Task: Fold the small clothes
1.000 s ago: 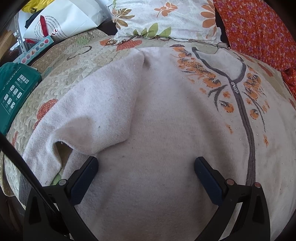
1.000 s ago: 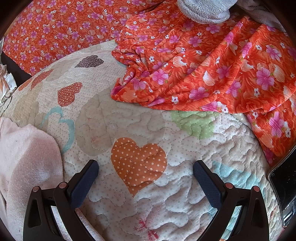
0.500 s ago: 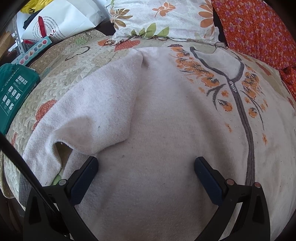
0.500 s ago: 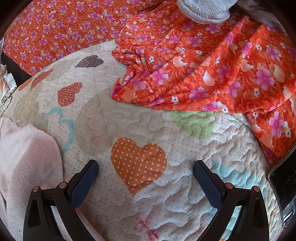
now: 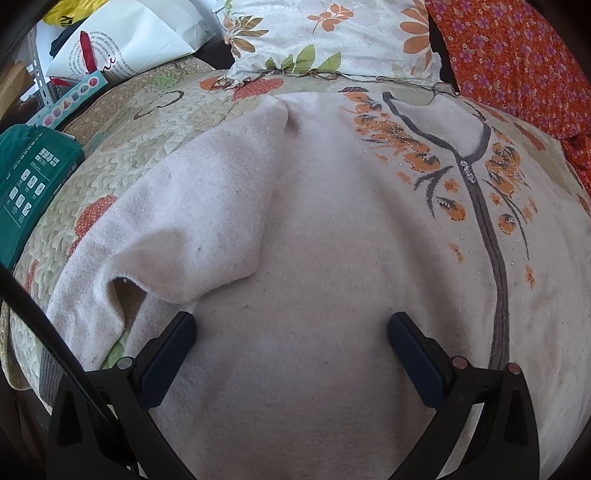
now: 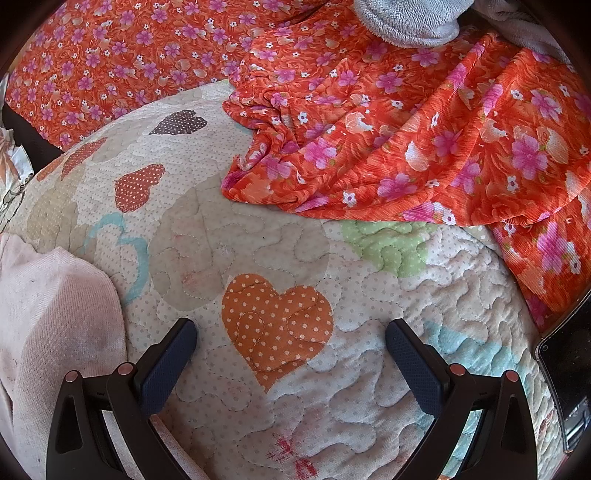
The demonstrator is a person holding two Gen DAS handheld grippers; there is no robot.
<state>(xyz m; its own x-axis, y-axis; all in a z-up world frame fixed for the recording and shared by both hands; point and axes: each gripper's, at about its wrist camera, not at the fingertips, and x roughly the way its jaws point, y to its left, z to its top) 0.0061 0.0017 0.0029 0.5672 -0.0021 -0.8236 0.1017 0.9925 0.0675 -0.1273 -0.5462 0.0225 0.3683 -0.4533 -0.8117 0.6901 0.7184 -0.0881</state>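
Note:
A pale pink sweater with an orange flower print and a grey neck line lies flat on the quilted bedspread. Its left sleeve is folded in over the body. My left gripper is open and empty, just above the sweater's lower body. My right gripper is open and empty over an orange heart patch on the quilt; the sweater's edge shows at its lower left.
An orange floral garment lies crumpled at the back right. A flowered pillow sits behind the sweater. A green box and a white bag lie at the far left. A dark phone rests at the right edge.
The left wrist view has shifted slightly, so the sweater sits a little lower and to the left. The right gripper has not moved. Both grippers stay open.

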